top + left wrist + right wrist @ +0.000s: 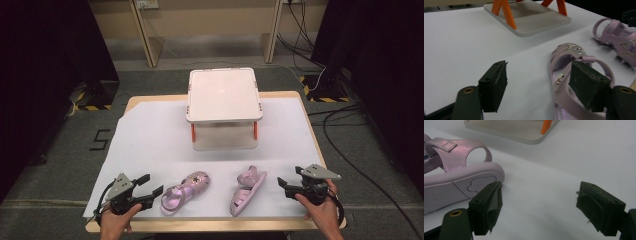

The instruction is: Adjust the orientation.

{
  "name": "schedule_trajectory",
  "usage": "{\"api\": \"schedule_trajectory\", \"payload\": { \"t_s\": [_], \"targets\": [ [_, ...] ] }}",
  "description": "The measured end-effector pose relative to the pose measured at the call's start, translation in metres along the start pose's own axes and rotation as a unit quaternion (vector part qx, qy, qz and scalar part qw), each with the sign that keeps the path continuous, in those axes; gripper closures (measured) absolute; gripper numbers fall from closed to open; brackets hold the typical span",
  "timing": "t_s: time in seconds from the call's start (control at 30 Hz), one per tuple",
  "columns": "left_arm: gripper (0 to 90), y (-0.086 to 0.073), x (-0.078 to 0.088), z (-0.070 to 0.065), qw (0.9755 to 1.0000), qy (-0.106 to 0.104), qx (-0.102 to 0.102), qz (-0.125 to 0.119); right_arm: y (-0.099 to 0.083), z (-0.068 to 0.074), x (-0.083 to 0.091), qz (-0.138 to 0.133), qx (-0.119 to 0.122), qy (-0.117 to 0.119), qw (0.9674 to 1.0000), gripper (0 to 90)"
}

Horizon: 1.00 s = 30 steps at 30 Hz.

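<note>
Two small pink sandals lie near the table's front edge. The left sandal (184, 192) (574, 75) rests upright, toe toward the back right. The right sandal (246, 190) (456, 175) lies on its side, its sole showing in the right gripper view. My left gripper (150, 188) (541, 86) is open just left of the left sandal's heel, and its right pad (589, 85) hangs over the heel strap without pressing on it. My right gripper (285, 186) (539, 207) is open to the right of the tipped sandal, with nothing between its jaws.
A white two-tier stand (223, 95) on orange legs (193, 131) stands at the back middle of the white-covered table (145, 135). Cables run across the floor at the right (345, 130). The table's front edge (210, 225) lies close under both hands.
</note>
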<state>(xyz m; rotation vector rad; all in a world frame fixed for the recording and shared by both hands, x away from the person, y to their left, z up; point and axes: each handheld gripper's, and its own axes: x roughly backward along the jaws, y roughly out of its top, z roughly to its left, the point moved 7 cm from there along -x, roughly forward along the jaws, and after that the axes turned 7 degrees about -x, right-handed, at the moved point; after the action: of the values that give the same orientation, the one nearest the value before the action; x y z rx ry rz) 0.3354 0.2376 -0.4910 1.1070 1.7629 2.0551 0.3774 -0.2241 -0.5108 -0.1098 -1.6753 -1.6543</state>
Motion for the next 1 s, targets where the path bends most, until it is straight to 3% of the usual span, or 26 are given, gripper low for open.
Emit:
{"api": "schedule_trajectory", "payload": {
  "t_s": [0.13,0.4,0.5,0.6,0.8,0.9,1.0],
  "targets": [
    [40.5,0.008,-0.002,-0.008,0.9994,-0.012,-0.032,-0.002,-0.001,-0.001,-0.001,0.002,-0.002,-0.001,1.0,21.3],
    [62.3,0.01,-0.016,-0.024,0.9929,-0.043,-0.107,0.03,-0.001,-0.001,-0.001,0.003,0.002,-0.001,1.0,22.1],
    [64.5,0.007,-0.019,-0.029,0.9898,-0.055,-0.121,0.051,-0.001,-0.002,-0.001,0.003,0.002,-0.001,1.0,22.3],
    [64.8,0.005,-0.023,-0.031,0.9872,-0.053,-0.134,0.068,-0.002,-0.001,-0.001,0.004,0.001,0.001,1.0,22.5],
    [68.1,0.002,-0.04,-0.033,0.9813,-0.063,-0.154,0.098,-0.002,-0.001,-0.002,0.006,0.002,0.0,1.0,22.8],
    [78.1,0.005,-0.044,-0.03,0.9824,-0.044,-0.153,0.098,-0.002,-0.001,-0.002,0.008,0.0,0.002,1.0,22.9],
    [81.5,0.006,-0.045,-0.028,0.989,-0.03,-0.118,0.084,-0.002,-0.001,-0.002,0.006,0.001,0.003,1.0,23.0]
  ]
}}
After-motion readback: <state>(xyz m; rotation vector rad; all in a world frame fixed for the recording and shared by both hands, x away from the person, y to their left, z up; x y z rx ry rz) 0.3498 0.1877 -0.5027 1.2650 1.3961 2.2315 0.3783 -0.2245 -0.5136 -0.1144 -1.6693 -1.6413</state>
